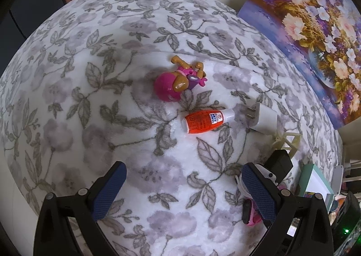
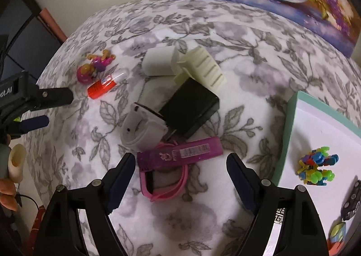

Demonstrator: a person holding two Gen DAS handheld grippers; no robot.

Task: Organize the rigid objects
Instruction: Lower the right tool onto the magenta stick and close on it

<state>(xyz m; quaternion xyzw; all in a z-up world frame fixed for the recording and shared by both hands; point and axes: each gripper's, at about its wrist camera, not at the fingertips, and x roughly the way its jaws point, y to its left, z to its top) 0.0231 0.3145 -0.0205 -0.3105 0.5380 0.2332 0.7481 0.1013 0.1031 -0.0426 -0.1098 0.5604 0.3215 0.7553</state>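
The right gripper hovers wide open and empty just above the purple lighter, which lies across a pink watch on the floral blanket. The left gripper is likewise spread and empty, with the orange bottle and pink toy figure ahead of it.

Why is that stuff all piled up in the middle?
It does look messy: the purple lighter lies across the pink watch, and the black charger leans on the grey watch. The box holds only a few toys.
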